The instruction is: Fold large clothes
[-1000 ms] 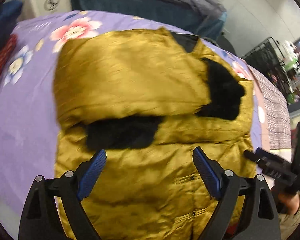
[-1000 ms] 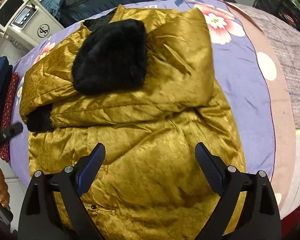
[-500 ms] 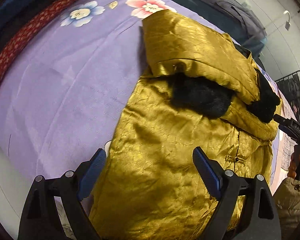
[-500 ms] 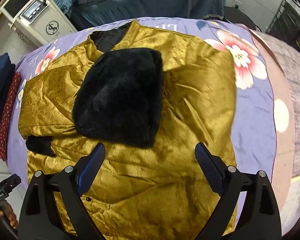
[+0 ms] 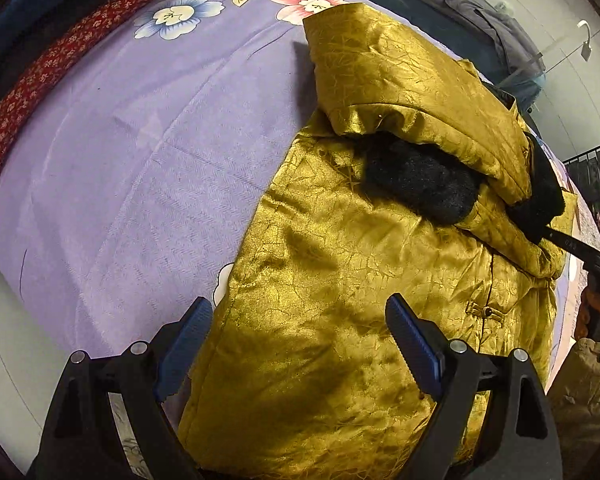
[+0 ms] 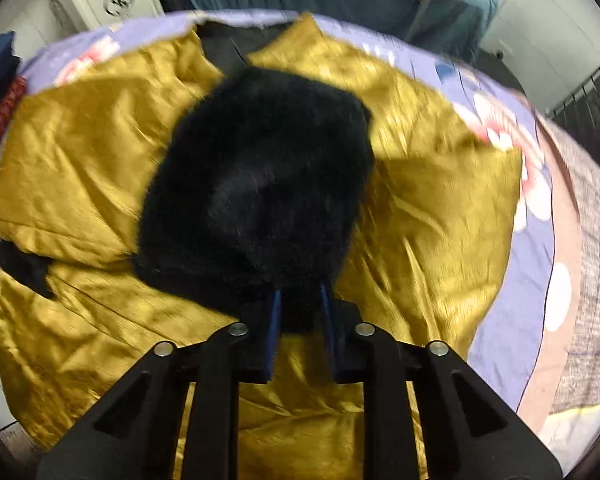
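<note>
One gold jacket (image 5: 340,320); two black fur cuffs (image 6: 256,184)

Both wrist cams steep down, close, share gold jacket (image 5: 340,300)

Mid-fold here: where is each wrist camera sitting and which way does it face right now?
Left wrist: on the left gripper, facing steeply down at the glossy gold padded jacket hem and purple floral bedsheet; fingers wide apart; the other hand shows at right.
Right wrist: on the right gripper, facing down at the black fur cuff; fingers closing on its near edge.
Shared: jacket, cuff, sheet.
</note>
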A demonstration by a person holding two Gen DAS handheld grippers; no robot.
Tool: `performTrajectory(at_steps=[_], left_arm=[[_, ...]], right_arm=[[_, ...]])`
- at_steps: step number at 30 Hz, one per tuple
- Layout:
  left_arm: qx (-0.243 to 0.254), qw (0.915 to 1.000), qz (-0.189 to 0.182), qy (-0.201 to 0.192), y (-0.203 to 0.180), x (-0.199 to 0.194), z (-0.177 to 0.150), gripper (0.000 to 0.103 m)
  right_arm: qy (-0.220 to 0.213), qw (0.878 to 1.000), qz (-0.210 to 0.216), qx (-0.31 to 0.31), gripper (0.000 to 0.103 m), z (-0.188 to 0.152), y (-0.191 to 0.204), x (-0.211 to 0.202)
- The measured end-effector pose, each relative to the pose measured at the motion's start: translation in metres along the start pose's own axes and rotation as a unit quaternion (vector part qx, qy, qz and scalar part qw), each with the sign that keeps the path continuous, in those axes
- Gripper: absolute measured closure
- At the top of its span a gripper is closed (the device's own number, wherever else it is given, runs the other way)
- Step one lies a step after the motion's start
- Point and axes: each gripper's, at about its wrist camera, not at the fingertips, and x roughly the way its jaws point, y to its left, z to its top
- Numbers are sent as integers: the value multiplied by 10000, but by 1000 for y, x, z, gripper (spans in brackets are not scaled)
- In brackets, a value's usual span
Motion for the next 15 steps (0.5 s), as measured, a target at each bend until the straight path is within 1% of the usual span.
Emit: performTrajectory(at_steps=[1, 2, 3, 5, 6, 8, 12, 15], left_arm=[[20, 10000, 2, 5, -1, 0, 1, 17], [35, 10000, 4, -3, -2, 0, 1, 17], [57, 10000, 13, -18, -2, 0, 2, 17], [116, 9999, 45, -23, -5, 1, 4, 17], [152, 9999, 48, -11, -6, 2, 5, 17], [226, 9997, 53, 12, -8, 4, 8, 17], [394, 9992, 47, 22, -11, 4, 15, 17], [528, 9986, 40, -10, -9, 3, 18, 16]], right_arm=[[76, 9998, 105, 157, 81, -2, -5, 1], [100, 9988, 307, 361, 69, -4, -12, 0], [108, 9970, 480, 602, 49, -6, -20, -3], [-2, 9949, 597, 807, 33, -12, -29, -16], [-118, 9943, 644, 842, 33, -16, -34, -26], [-185, 9934, 766, 837, 33, -24, -39, -39], [-157, 9900, 1079, 897, 30, -47, -51, -59], [-105, 9888, 1130, 965, 30, -73, -57, -67]])
